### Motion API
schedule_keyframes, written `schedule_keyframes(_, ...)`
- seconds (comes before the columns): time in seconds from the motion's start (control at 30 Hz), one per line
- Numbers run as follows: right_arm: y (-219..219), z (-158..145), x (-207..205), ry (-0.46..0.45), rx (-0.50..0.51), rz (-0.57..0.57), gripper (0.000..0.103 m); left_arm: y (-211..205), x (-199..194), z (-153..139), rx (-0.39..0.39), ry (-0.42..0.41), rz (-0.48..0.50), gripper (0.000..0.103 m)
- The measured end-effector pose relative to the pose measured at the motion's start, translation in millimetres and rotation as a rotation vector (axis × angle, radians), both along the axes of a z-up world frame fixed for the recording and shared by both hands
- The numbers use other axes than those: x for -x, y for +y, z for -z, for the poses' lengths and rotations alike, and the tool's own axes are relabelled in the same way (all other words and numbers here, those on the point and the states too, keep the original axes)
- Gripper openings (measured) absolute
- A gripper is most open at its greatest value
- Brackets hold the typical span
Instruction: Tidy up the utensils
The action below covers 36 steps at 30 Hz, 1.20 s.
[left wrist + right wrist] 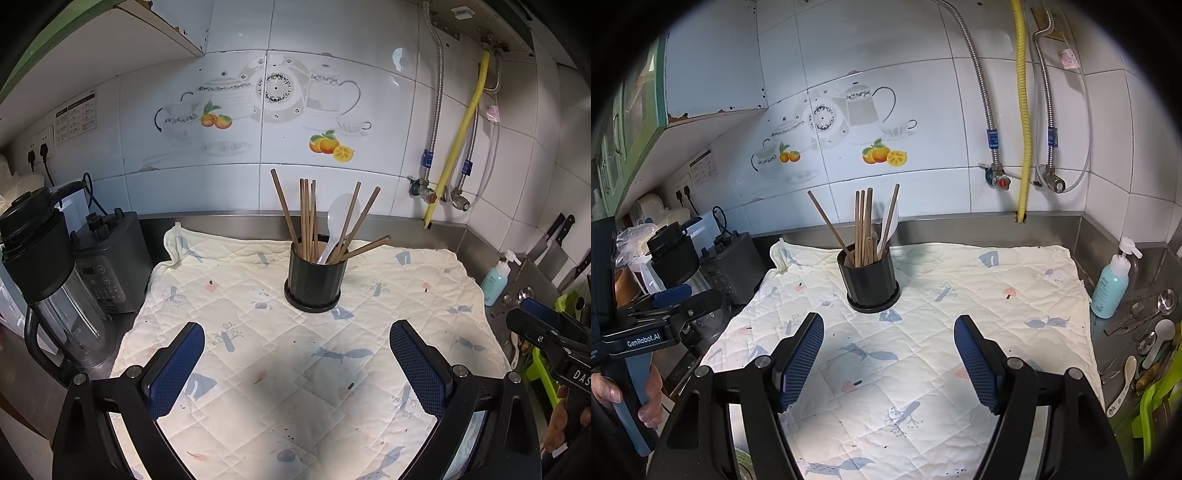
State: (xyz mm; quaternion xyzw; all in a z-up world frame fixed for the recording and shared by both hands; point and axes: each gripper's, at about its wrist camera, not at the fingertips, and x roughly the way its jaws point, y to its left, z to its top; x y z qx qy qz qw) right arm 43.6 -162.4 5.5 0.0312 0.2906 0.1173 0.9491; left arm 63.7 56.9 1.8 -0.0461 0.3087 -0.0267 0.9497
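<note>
A black ribbed holder [313, 282] [870, 280] stands on a quilted cloth [280, 369] [923, 350]. Several wooden chopsticks [308, 218] [863, 225] and a white spoon [340, 221] [891, 225] stick out of it. My left gripper [297, 343] hovers open over the cloth, short of the holder, with nothing between its blue pads. My right gripper [888, 339] is likewise open and empty in front of the holder. More spoons and utensils [1145, 339] lie on the steel counter at the right.
A blender jug [55, 280] and its grey base [110, 262] stand left of the cloth. A blue soap bottle [1112, 284] sits at the right, with knives [554, 243] on the wall rack behind. A tiled wall with hoses and valves [1001, 177] backs the counter.
</note>
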Motion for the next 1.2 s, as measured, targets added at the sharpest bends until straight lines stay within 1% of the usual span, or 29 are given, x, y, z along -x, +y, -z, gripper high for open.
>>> schedule_keyframes(0.33, 4.8, 0.2, 1.1, -0.001, 0.015, -0.005, 0.080, 3.6, 1.7, 2.2, -0.001, 0.001, 0.002, 0.103)
schedule_keyframes(1.2, 9.0, -1.1, 2.4, 0.000, 0.013, -0.014, 0.080, 3.4, 6.4, 1.8, -0.002, 0.004, 0.016, 0.103)
